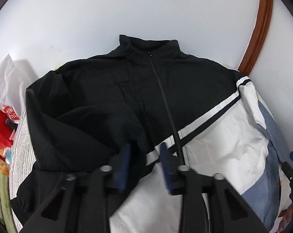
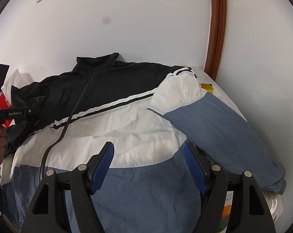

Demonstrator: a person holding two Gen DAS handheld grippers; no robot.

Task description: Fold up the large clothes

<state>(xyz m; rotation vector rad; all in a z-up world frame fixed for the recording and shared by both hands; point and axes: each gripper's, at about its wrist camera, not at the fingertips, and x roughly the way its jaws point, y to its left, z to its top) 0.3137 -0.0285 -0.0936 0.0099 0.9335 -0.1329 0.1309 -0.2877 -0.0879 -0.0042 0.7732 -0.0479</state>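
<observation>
A zipped black, white and blue jacket [image 1: 138, 89] lies face up on the table, collar toward the wall; it also shows in the right wrist view [image 2: 127, 124]. Its black left sleeve [image 1: 72, 128] is folded in across the chest. Its white and blue right sleeve [image 2: 214, 124] lies spread out to the right. My left gripper [image 1: 146, 155] is open, its jaws apart just above the jacket near the zip, holding nothing. My right gripper [image 2: 149, 155] is wide open above the blue hem, empty. The left gripper's body [image 2: 14, 114] shows at the left of the right wrist view.
A white wall [image 2: 127, 29] with a wooden door frame [image 2: 216, 29] stands behind the table. A white bag [image 1: 8, 81] and red boxes [image 1: 0, 124] sit at the left. A patterned table cover [image 1: 20, 155] shows under the jacket. A yellow item [image 2: 207, 87] lies by the right sleeve.
</observation>
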